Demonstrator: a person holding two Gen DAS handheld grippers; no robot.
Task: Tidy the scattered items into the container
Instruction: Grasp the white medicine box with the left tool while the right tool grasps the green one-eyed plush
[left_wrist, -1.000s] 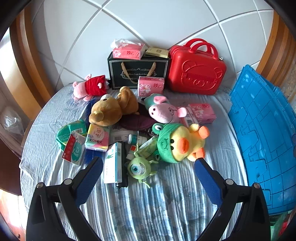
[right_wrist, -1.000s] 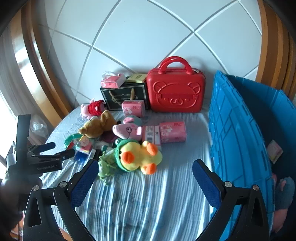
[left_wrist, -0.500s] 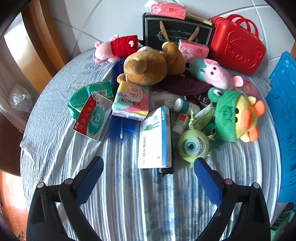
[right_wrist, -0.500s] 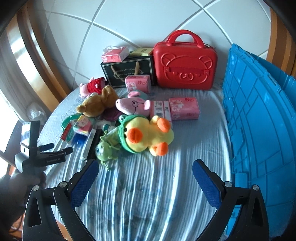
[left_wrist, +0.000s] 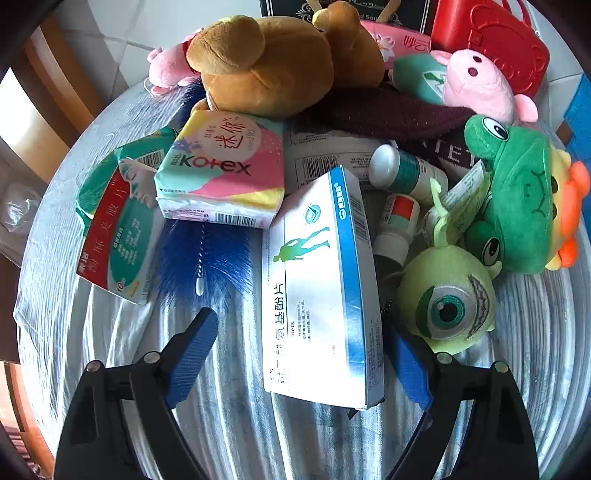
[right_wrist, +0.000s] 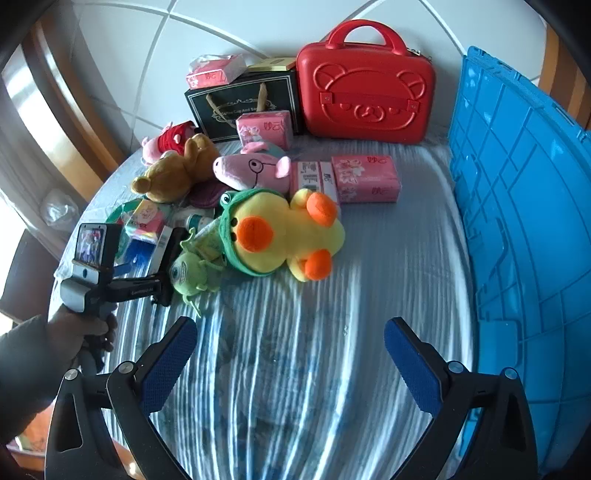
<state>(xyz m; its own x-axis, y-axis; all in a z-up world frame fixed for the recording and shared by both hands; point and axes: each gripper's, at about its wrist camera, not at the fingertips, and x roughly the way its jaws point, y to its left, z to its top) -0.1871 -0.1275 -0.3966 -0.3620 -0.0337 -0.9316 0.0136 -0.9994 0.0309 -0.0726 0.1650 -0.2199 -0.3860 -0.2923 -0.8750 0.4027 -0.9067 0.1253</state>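
Observation:
A white and blue medicine box (left_wrist: 317, 288) lies on the striped cloth at the near edge of the pile. My left gripper (left_wrist: 301, 323) points steeply down over it with the box between its closing jaws. The left pad (left_wrist: 192, 354) stands clear of the box and the right pad (left_wrist: 406, 365) sits beside its blue edge. In the right wrist view a hand holds the left gripper (right_wrist: 147, 266) at the pile's left side. My right gripper (right_wrist: 290, 328) is open over bare cloth, holding nothing. The blue crate (right_wrist: 517, 221) stands at the right.
Around the box lie a green one-eyed plush (left_wrist: 447, 295), a duck in a frog hood (right_wrist: 280, 232), a brown bear (left_wrist: 266, 62), a pink pig (left_wrist: 476, 81), a Kotex pack (left_wrist: 221, 170) and a blue brush (left_wrist: 203, 254). A red case (right_wrist: 365, 92) and black bag (right_wrist: 240, 103) stand behind.
My left gripper has dropped onto the pile, so the medicine box now sits between its fingers, which have narrowed. My right gripper has sunk closer to the cloth.

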